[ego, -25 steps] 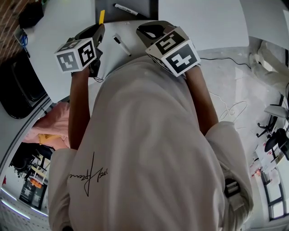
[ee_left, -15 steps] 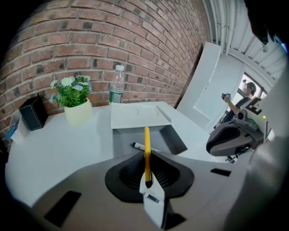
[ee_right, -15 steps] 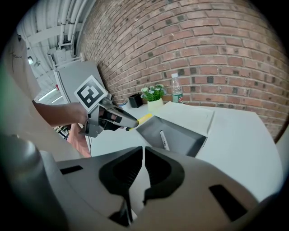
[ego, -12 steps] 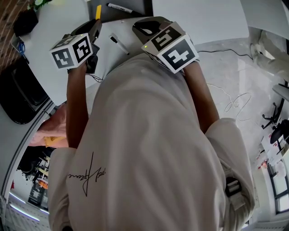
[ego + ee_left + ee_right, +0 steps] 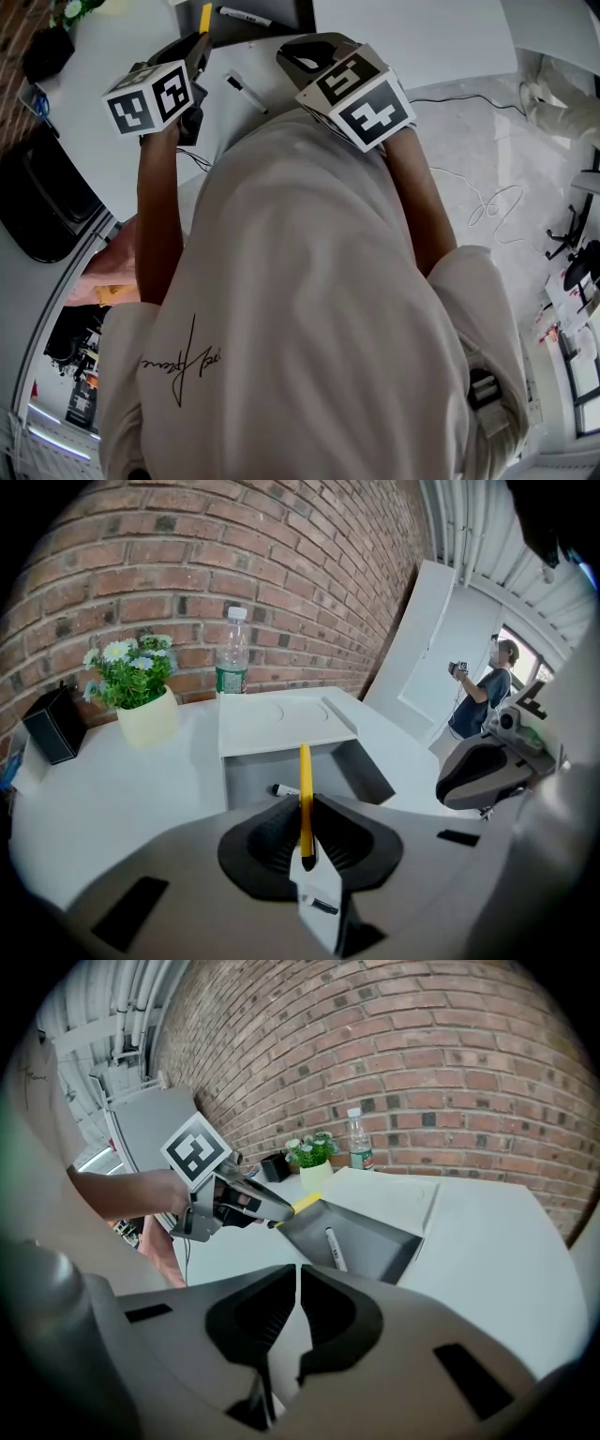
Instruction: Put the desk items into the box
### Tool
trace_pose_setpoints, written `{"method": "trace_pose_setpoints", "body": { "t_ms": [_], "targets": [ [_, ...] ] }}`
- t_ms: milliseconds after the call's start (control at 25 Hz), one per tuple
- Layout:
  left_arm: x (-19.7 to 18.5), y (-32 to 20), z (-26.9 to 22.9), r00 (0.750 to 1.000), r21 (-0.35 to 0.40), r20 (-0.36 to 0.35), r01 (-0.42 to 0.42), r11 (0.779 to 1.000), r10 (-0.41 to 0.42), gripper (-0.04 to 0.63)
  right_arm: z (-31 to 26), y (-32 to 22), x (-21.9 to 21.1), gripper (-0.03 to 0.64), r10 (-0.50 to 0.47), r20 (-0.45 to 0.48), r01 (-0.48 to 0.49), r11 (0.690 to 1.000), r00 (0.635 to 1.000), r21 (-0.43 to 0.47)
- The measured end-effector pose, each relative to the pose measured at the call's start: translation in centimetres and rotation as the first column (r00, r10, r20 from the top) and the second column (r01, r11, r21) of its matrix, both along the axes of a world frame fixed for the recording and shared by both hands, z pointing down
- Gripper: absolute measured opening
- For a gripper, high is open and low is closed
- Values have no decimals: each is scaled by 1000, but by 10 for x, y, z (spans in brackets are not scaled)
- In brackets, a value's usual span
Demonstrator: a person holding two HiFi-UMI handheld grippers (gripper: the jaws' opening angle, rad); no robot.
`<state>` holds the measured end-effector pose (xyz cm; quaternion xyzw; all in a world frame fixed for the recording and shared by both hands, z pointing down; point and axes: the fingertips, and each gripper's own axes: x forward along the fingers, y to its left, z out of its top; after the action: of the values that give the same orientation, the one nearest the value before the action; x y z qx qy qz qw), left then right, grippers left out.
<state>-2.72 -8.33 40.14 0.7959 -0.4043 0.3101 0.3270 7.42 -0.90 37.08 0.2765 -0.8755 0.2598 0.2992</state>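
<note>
My left gripper (image 5: 195, 49) is shut on a yellow pencil (image 5: 205, 18) whose tip reaches over the near edge of the grey open box (image 5: 281, 13). In the left gripper view the pencil (image 5: 305, 803) stands between the closed jaws, pointing at the box (image 5: 349, 771). A black-and-white marker (image 5: 246, 16) lies inside the box. A second marker (image 5: 246, 93) lies on the white table between the grippers. My right gripper (image 5: 307, 58) hovers beside it, shut and empty (image 5: 297, 1290). From the right gripper view I see the left gripper (image 5: 246, 1202) at the box (image 5: 375, 1241).
The box's white lid (image 5: 281, 722) lies open behind it. A potted plant (image 5: 141, 700), a water bottle (image 5: 231, 656) and a small black container (image 5: 54, 727) stand by the brick wall. A person (image 5: 483, 691) stands far right. A black chair (image 5: 42, 202) is at the table's left.
Both grippers have edged a little toward the box. The left gripper keeps its hold on the yellow pencil, and the right stays shut and empty.
</note>
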Motion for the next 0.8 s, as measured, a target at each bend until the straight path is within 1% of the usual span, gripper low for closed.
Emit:
{"method": "trace_pose_setpoints", "body": {
  "t_ms": [800],
  "targets": [
    [17, -7, 21, 998, -58, 4, -56, 997, 56, 49, 7, -8, 9, 37, 45, 5, -45, 998, 999, -34]
  ]
}}
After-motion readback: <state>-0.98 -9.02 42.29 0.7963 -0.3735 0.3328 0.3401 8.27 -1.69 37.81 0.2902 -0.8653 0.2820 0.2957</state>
